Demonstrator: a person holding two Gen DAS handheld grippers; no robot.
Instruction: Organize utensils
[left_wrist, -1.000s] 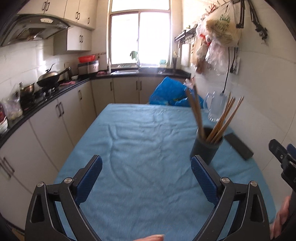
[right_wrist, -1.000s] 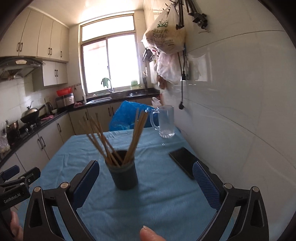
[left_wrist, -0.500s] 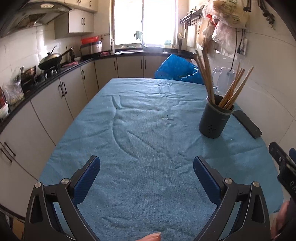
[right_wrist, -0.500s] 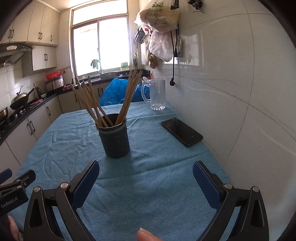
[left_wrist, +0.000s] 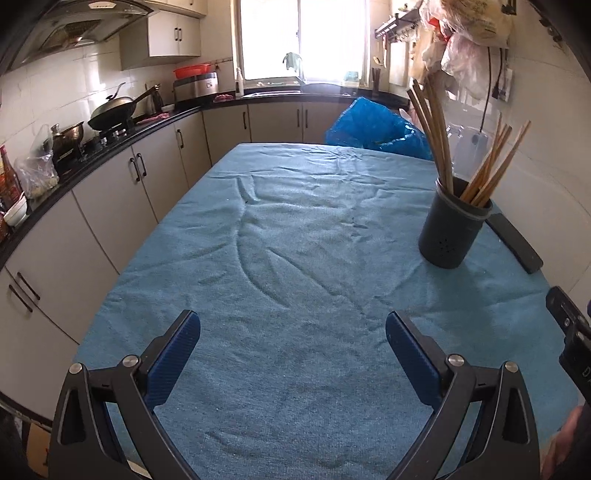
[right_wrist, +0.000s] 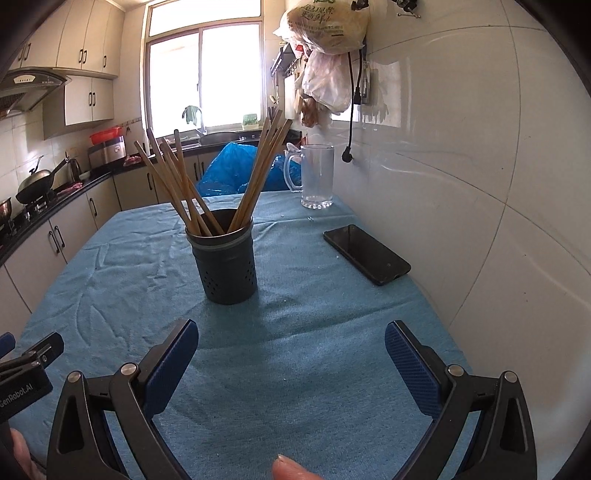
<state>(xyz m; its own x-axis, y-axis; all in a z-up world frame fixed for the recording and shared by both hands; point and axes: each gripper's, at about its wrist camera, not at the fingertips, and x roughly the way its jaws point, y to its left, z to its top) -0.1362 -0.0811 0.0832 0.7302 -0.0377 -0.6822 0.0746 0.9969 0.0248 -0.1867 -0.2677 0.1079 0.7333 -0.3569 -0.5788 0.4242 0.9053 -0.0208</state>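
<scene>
left wrist – low over table (left_wrist: 295, 258), facing window | right wrist – nearer wall | shared: holder (right_wrist: 225, 258) (chopsticks inside)

Left tool (left_wrist: 293, 349), right tool (right_wrist: 291, 349): black frames, blue ribbed pads, silver screws.

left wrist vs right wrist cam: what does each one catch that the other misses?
Only left wrist: the left gripper, open and empty, and the stove counter's lidded pot.
Only right wrist: the right gripper, open and empty, and the clear glass mug, unobstructed.
Both: dark holder full of chopsticks, black phone, blue tablecloth, blue plastic bag, wok.
</scene>
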